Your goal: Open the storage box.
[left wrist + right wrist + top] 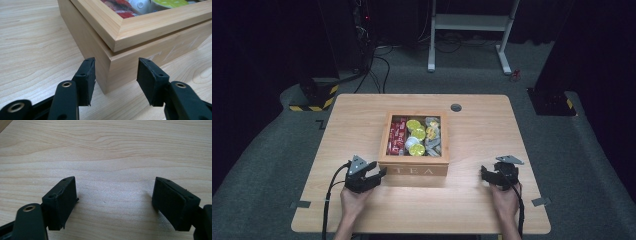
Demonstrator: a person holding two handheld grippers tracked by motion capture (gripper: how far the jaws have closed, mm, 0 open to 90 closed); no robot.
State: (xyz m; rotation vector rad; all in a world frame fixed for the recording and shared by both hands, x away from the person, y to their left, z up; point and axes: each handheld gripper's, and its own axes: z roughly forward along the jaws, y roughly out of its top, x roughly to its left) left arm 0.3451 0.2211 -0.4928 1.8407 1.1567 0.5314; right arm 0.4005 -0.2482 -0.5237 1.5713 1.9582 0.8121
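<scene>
Two claws released | left claw (115, 75) straddles tea box (120, 67) corner | lettering cut off

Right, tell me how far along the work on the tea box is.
Done: little. The wooden tea box sits on the table with its glass-windowed lid down. In hand: the left gripper straddles the box's near-left corner, pads not pressing. The right gripper rests open over bare table. Left, probably: gripping or steadying the box and lifting the lid.
</scene>
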